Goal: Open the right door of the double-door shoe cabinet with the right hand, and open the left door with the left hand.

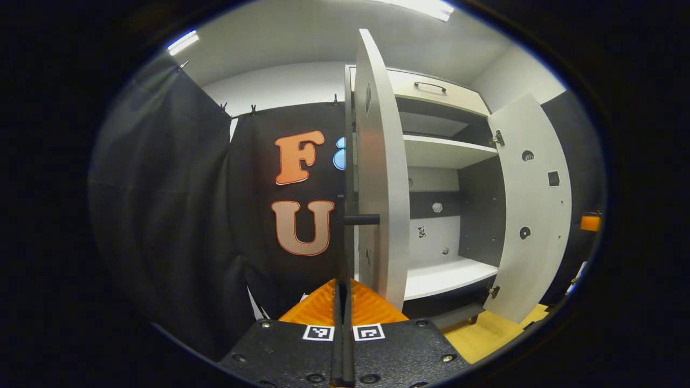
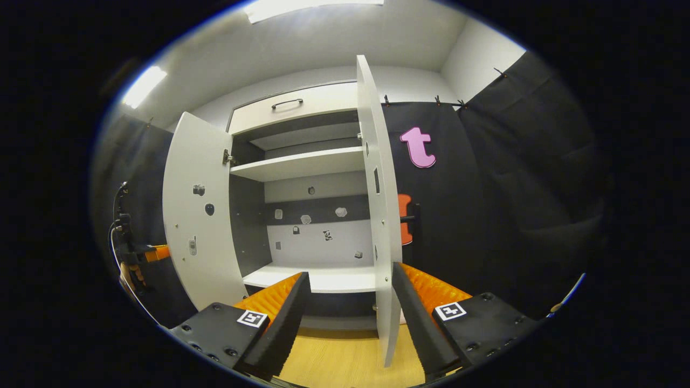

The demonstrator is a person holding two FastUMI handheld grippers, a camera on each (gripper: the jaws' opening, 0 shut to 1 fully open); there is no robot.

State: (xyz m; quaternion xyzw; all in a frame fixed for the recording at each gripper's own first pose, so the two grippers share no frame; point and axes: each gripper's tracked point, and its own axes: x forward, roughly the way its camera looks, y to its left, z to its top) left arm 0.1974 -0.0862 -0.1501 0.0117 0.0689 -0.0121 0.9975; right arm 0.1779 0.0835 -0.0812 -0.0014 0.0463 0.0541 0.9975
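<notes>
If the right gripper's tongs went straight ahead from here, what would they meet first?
Probably the edge of the open right door, which stands edge-on between the open tongs of the right gripper. Depth is unclear; the door may already lie between them.

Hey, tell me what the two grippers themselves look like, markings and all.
Each gripper, left and right, has a black textured body fixed with round screws. Each carries two small square black-and-white tags, one per finger. The right gripper's fingers are wedge-shaped with ribbed faces.
</notes>
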